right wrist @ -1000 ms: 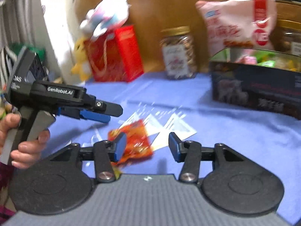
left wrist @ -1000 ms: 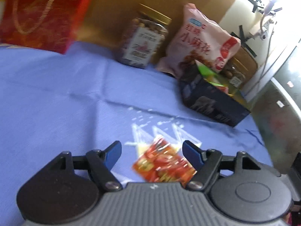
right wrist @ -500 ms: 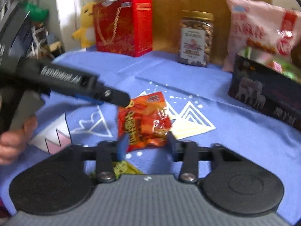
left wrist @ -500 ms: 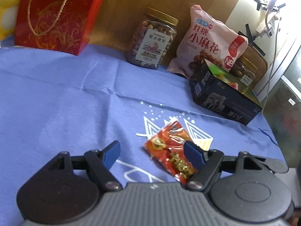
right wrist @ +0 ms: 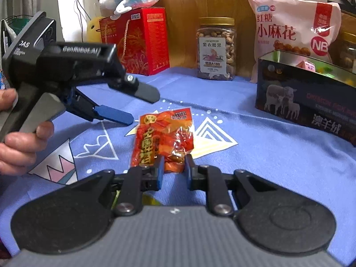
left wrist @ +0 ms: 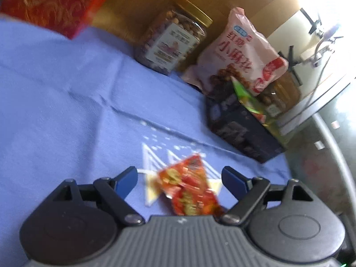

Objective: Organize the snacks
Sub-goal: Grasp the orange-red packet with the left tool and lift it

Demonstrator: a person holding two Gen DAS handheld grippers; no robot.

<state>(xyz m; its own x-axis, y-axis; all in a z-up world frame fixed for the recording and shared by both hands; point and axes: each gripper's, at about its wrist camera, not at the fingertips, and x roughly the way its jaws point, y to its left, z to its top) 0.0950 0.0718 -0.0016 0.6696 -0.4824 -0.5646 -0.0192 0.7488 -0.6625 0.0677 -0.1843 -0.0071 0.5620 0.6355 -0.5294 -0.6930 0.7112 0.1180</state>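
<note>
A red-orange snack packet [right wrist: 164, 138] lies on the blue tablecloth; its near end sits between the pads of my right gripper [right wrist: 173, 170], which is shut on it. My left gripper [left wrist: 180, 179] is open, with the same packet [left wrist: 189, 189] low between its blue fingers, untouched. In the right wrist view the left gripper [right wrist: 138, 104] hovers open to the left of the packet. A dark tin box [right wrist: 311, 102] with small snacks inside stands at the right.
Along the wooden back wall stand a red gift box [right wrist: 138, 42] with a plush toy on top, a jar of nuts [right wrist: 215, 49] and a pink snack bag [right wrist: 291, 29]. The table's right edge [left wrist: 287, 162] is just beyond the tin box [left wrist: 242, 131].
My right gripper has closed from open onto the near end of the packet. My left gripper has swung so the packet sits centred between its open fingers.
</note>
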